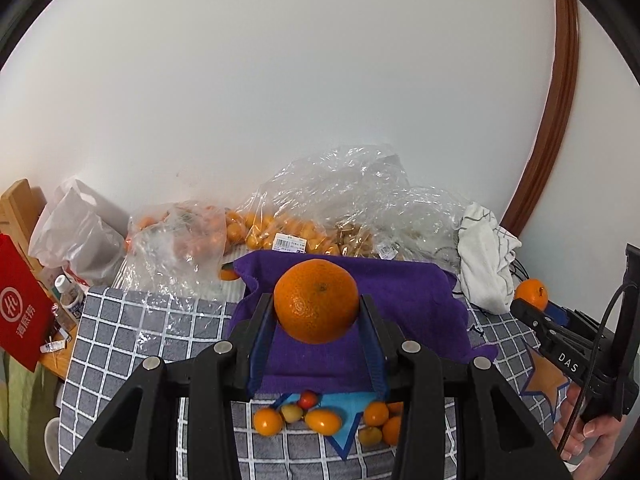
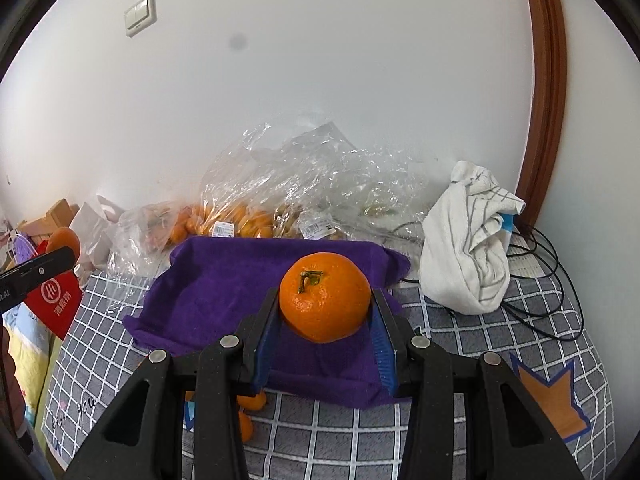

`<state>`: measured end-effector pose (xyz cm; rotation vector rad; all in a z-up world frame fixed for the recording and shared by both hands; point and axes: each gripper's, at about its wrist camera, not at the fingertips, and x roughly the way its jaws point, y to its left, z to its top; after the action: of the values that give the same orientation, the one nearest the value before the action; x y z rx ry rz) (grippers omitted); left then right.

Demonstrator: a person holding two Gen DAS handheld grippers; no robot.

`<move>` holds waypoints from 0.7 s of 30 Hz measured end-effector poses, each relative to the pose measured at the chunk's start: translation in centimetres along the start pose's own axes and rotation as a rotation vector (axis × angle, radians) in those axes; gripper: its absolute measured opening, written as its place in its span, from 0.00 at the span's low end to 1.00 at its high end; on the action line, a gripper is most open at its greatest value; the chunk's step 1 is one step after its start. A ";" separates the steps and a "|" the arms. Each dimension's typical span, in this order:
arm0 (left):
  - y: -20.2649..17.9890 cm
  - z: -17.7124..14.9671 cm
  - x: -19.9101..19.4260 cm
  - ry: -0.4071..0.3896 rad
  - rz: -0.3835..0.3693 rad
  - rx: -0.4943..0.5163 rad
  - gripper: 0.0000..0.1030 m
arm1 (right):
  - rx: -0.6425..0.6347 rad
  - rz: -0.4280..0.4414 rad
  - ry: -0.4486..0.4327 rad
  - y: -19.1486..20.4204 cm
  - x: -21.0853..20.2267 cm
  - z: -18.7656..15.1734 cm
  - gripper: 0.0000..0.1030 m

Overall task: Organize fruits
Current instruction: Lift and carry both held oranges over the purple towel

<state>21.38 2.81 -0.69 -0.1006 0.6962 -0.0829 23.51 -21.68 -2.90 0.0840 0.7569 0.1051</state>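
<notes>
My left gripper (image 1: 317, 304) is shut on a large orange (image 1: 316, 300) and holds it above a purple towel (image 1: 412, 296). My right gripper (image 2: 325, 304) is shut on another large orange with a stem (image 2: 325, 302), also above the purple towel (image 2: 216, 280). The right gripper and its orange (image 1: 531, 293) show at the right edge of the left wrist view. The left gripper's orange (image 2: 64, 242) shows at the left edge of the right wrist view. Several small oranges and kumquats (image 1: 320, 419) lie loose on the checked cloth in front of the towel.
Clear plastic bags of small oranges (image 1: 256, 232) lie against the wall behind the towel. A crumpled white cloth (image 2: 468, 240) sits at the right with black cables (image 2: 552, 280). A red bag (image 1: 20, 312), a white bag (image 1: 76, 232) and a small bottle (image 1: 70, 296) stand at the left.
</notes>
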 end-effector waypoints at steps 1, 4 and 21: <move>0.0 0.1 0.2 0.001 0.000 -0.002 0.38 | -0.001 0.000 0.000 0.0 0.1 0.0 0.41; 0.0 0.4 1.1 0.008 -0.001 -0.007 0.38 | -0.003 0.001 0.006 0.0 0.8 0.2 0.41; 2.2 2.0 6.0 0.038 0.039 -0.028 0.38 | 0.001 -0.027 0.024 -1.8 5.1 1.6 0.41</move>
<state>27.29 4.46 -3.25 -0.1122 0.7367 -0.0377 28.48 -22.91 -5.41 0.0735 0.7813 0.0802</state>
